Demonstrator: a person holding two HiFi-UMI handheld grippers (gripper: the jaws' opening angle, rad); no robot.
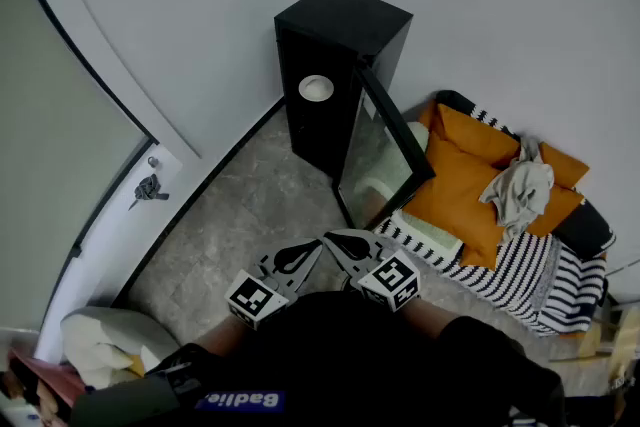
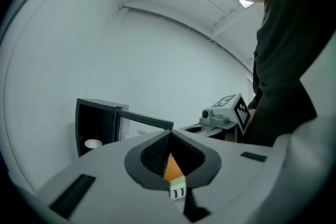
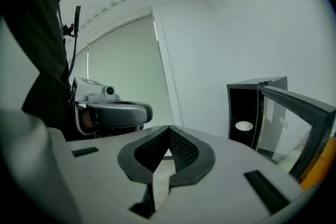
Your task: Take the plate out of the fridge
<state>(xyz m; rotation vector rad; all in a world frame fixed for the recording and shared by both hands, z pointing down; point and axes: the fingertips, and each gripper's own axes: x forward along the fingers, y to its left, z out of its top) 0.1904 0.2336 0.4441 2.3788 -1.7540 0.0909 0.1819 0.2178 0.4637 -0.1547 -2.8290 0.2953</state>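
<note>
A small black fridge (image 1: 340, 65) stands against the white wall with its glass door (image 1: 378, 155) swung open. A white plate (image 1: 316, 88) lies on a shelf inside; the same plate (image 2: 93, 143) shows in the left gripper view, and the plate (image 3: 243, 126) shows in the right gripper view. My left gripper (image 1: 312, 253) and right gripper (image 1: 338, 245) are held side by side low over the floor, well short of the fridge. Both are shut with nothing between the jaws.
A cushion bed with orange pillows (image 1: 470, 185), a grey cloth (image 1: 520, 190) and a striped blanket (image 1: 530, 265) lies right of the fridge. A white door (image 1: 110, 225) with a handle is at the left. Grey stone floor (image 1: 240, 215) lies before the fridge.
</note>
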